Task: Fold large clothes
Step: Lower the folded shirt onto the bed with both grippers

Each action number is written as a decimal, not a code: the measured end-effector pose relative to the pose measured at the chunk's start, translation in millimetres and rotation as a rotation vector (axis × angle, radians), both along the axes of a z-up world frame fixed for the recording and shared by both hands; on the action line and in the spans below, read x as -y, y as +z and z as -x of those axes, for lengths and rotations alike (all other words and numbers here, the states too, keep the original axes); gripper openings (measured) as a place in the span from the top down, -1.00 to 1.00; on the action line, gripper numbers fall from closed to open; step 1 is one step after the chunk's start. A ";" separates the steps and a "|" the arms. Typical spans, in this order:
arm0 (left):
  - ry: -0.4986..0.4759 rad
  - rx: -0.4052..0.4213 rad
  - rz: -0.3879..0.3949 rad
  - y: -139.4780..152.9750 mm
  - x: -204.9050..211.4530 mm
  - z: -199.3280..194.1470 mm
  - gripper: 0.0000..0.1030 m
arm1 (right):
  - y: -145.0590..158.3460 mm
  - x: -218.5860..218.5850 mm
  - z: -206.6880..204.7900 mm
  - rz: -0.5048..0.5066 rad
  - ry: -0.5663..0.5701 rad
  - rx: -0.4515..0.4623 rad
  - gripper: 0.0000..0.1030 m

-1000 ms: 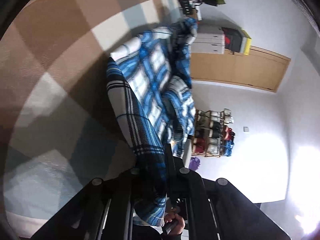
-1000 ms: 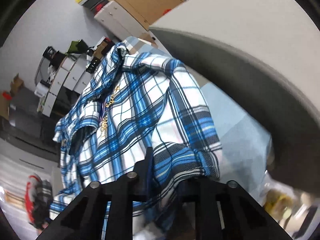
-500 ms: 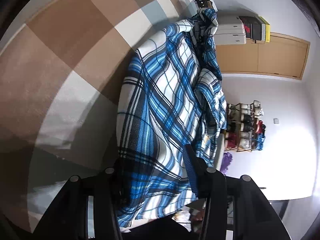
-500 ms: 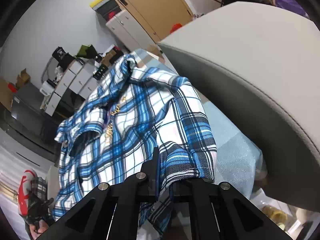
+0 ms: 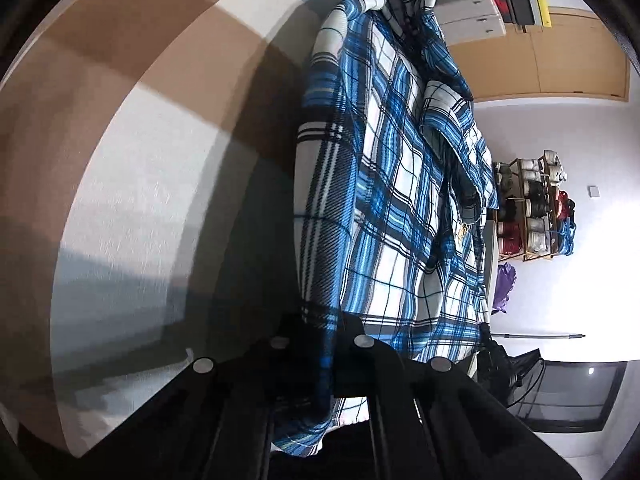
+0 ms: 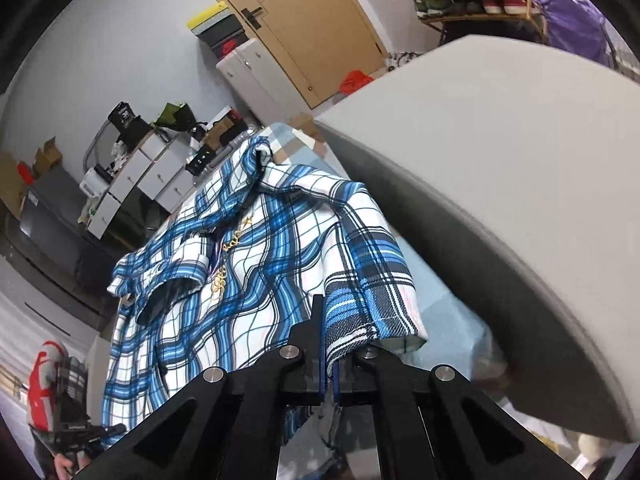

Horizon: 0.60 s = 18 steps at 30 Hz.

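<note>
A blue, white and black plaid shirt (image 5: 392, 184) is held up between both grippers and stretches away over a checked brown, white and grey-blue surface (image 5: 132, 184). My left gripper (image 5: 324, 344) is shut on one edge of the shirt, with cloth hanging down past the fingers. My right gripper (image 6: 326, 344) is shut on another edge of the shirt (image 6: 256, 272), near a folded cuff. A gold chain-like print runs down the shirt front. The far end of the shirt bunches at the collar.
A large grey cushion or mattress edge (image 6: 500, 168) rises on the right in the right wrist view. Behind are a wooden door (image 6: 312, 28), white drawer cabinets (image 6: 152, 168), a shoe rack (image 5: 532, 204) and a dark screen (image 5: 568, 396).
Both grippers have kept hold of the shirt. The shirt has been drawn out longer and flatter between them, and the views have swung so more of the room shows.
</note>
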<state>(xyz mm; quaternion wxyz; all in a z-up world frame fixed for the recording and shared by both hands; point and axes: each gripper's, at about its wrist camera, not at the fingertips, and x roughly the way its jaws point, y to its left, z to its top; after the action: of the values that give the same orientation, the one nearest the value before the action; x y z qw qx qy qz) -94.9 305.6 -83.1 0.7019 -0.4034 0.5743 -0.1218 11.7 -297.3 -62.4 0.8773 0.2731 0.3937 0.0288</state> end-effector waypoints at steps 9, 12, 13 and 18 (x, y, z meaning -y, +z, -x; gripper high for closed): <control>-0.026 0.009 0.016 9.9 4.5 36.6 1.00 | 21.9 13.0 23.9 -0.014 0.019 0.027 0.97; -0.031 0.029 0.045 19.1 1.8 54.2 1.00 | 35.0 21.2 37.0 -0.054 0.021 0.037 0.97; -0.033 0.042 0.055 24.2 -0.7 64.9 1.00 | 38.7 23.3 40.6 -0.064 0.023 0.031 0.97; -0.091 0.068 0.069 40.7 -8.9 95.3 1.00 | 45.2 39.2 57.7 -0.163 0.029 -0.029 0.97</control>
<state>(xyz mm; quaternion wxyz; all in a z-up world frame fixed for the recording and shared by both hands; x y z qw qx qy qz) -190.2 314.5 -42.4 0.7003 -0.3962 0.5636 -0.1869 -46.1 -336.5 -17.2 0.8458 0.3383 0.4065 0.0698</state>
